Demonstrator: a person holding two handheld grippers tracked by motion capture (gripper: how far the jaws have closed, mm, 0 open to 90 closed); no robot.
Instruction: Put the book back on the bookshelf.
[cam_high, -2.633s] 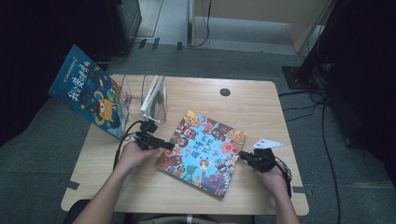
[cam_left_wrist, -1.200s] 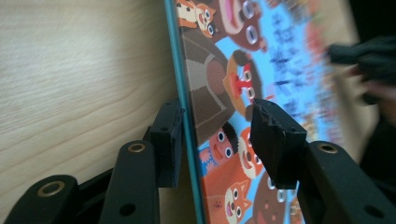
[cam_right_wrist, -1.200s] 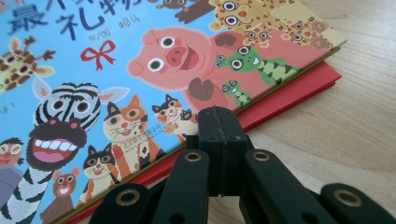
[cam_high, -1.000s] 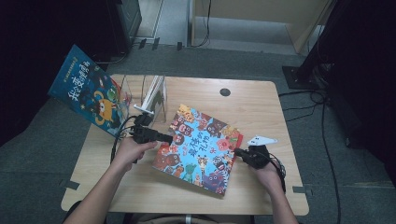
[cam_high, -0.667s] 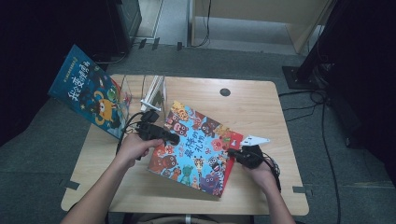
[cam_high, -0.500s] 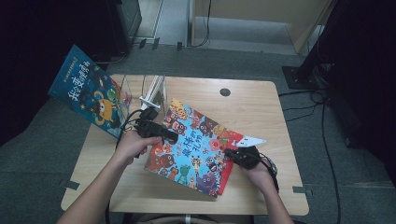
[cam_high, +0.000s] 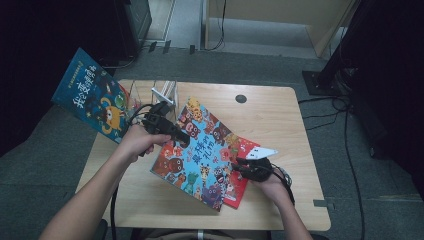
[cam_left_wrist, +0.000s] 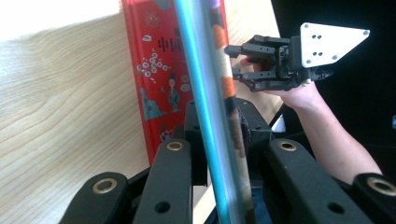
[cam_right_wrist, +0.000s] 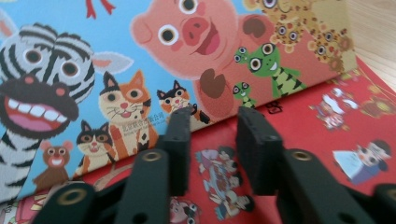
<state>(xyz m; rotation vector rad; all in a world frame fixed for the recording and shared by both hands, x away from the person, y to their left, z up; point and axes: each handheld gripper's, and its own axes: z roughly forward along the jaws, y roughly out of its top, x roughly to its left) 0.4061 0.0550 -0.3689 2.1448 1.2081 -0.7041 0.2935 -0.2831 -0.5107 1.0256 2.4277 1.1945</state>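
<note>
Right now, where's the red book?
In the high view the red book lies flat on the table, right of centre, mostly under the tilted animal picture book, beside the right tongs.

Large yellow Chinese characters run across the cover of the dark blue picture book (cam_high: 92, 97) standing tilted off the tabletop's far left corner; they look like 我爱读书, though that reading is uncertain. The light blue animal picture book (cam_high: 202, 150) near the tabletop's middle carries red characters, too blurred to read. On the red picture book (cam_left_wrist: 161, 79) beneath it, dark characters begin with 中国.
</note>
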